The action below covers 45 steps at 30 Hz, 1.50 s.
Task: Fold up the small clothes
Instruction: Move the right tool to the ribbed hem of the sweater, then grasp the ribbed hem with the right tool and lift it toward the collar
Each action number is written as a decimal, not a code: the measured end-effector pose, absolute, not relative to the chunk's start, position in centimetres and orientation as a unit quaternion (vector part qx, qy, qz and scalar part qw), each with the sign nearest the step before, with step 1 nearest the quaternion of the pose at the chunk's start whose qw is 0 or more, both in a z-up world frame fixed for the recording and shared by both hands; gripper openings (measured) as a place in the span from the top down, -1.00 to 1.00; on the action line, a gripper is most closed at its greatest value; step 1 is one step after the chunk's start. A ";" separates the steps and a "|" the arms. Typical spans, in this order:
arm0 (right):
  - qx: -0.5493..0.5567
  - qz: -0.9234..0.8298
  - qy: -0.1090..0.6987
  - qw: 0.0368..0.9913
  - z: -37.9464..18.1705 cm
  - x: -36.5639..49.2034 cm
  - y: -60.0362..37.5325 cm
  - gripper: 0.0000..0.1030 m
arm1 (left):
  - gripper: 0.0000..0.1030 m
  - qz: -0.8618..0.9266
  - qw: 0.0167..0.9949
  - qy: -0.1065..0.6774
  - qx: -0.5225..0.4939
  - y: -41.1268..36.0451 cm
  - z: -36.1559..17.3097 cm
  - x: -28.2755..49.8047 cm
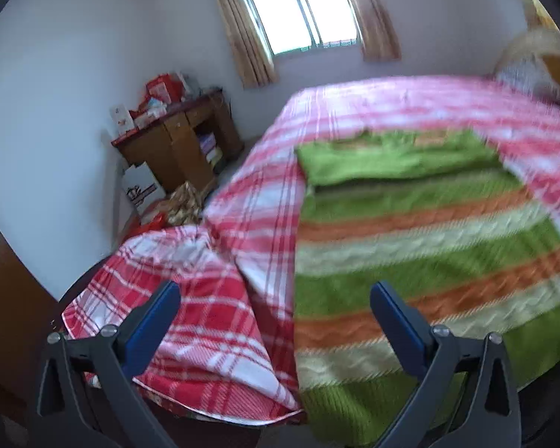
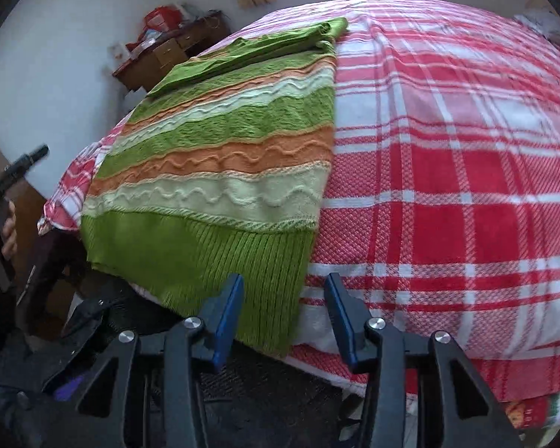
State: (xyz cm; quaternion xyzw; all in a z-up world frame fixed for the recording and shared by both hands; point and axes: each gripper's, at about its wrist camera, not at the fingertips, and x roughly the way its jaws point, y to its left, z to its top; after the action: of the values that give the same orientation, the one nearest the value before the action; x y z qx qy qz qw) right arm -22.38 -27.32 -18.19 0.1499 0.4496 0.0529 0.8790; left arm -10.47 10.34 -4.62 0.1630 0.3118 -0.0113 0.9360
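Note:
A knitted sweater [image 1: 410, 246] in green, orange and cream stripes lies flat on the red and white plaid bed cover [image 1: 242, 209], its sleeves folded across the chest at the far end. My left gripper [image 1: 274, 293] is open wide above the sweater's left edge near the hem, with nothing between its fingers. In the right wrist view the sweater [image 2: 224, 149] runs away from me, its ribbed green hem [image 2: 220, 257] nearest. My right gripper [image 2: 284, 280] stands open just over the hem's right corner, and the pads do not press on the fabric.
A wooden desk [image 1: 183, 142] piled with boxes stands against the far wall under a curtained window [image 1: 302, 11]. Boxes and bags [image 1: 156, 198] lie on the floor beside it. A pillow [image 1: 530, 71] sits at the headboard. A hand [image 2: 9, 231] holds the other gripper at the left.

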 end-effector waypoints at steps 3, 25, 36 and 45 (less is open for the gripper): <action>0.149 0.063 0.455 0.875 -18.1 -22.3 -26.8 0.08 | -1.00 0.002 0.925 0.335 0.180 9.7 -6.2 -9.9; 0.171 0.138 0.498 0.839 -17.9 -20.7 -23.3 0.76 | -1.00 -0.011 0.924 0.343 0.168 9.3 -6.1 -10.0; 0.262 0.166 0.369 0.876 -9.9 -16.3 -26.3 0.89 | -1.00 -0.010 0.921 0.355 0.160 9.7 -6.5 -9.6; 0.308 0.100 0.338 0.884 -10.8 -9.4 -30.9 0.95 | -1.00 0.014 0.928 0.350 0.128 14.1 -5.5 -8.6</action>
State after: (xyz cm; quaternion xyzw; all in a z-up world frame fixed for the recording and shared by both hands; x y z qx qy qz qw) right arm -9.44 -30.93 -10.79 0.3084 0.3380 0.1001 0.8835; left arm -8.55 14.09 -5.52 0.1282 0.3504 0.0139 0.9277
